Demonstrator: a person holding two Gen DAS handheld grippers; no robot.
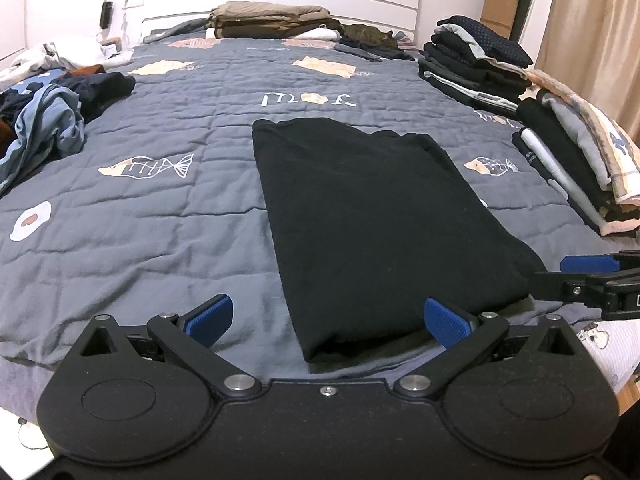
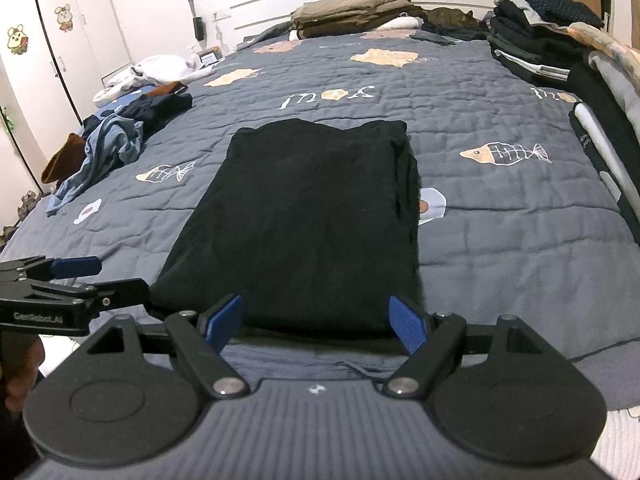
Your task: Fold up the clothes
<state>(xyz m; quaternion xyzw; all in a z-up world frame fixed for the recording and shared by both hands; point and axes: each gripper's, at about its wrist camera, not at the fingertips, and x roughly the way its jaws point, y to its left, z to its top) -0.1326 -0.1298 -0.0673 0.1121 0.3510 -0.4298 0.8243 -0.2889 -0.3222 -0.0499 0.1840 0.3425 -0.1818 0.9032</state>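
While both claws are held low at the near edge of the bed (image 1: 140,208), a black garment (image 1: 372,216) is seen lying flat on the grey quilt just ahead of them, folded into a long rectangle that runs away from the claws toward the headboard (image 1: 280,4). The left claw (image 1: 328,320) is spread wide, nothing being pinched; its blue pads (image 1: 212,316) stand well apart, and the garment's near left corner lies between them, closer to the right pad, though contact cannot be told. The right claw (image 2: 316,320) is likewise spread, with the garment's near edge lying just ahead of and between its pads (image 2: 408,324); no cloth is gripped. Each claw is caught at the edge of the other's view, beside the garment's near corners. Far ahead and to the left of the claws, a loose heap of unfolded clothes (image 1: 52,116) in blue, dark and white is piled. To the right of the claws, folded stacks (image 1: 476,64) are lined along the bed's edge. Straight ahead, at the headboard, tan folded items (image 1: 272,20) are stacked, and a tabby cat (image 1: 370,36) is curled just to their right. Fish and egg prints are scattered over the quilt. A white wardrobe (image 2: 52,40) with cartoon stickers is seen beyond the heap in the right claw's view.
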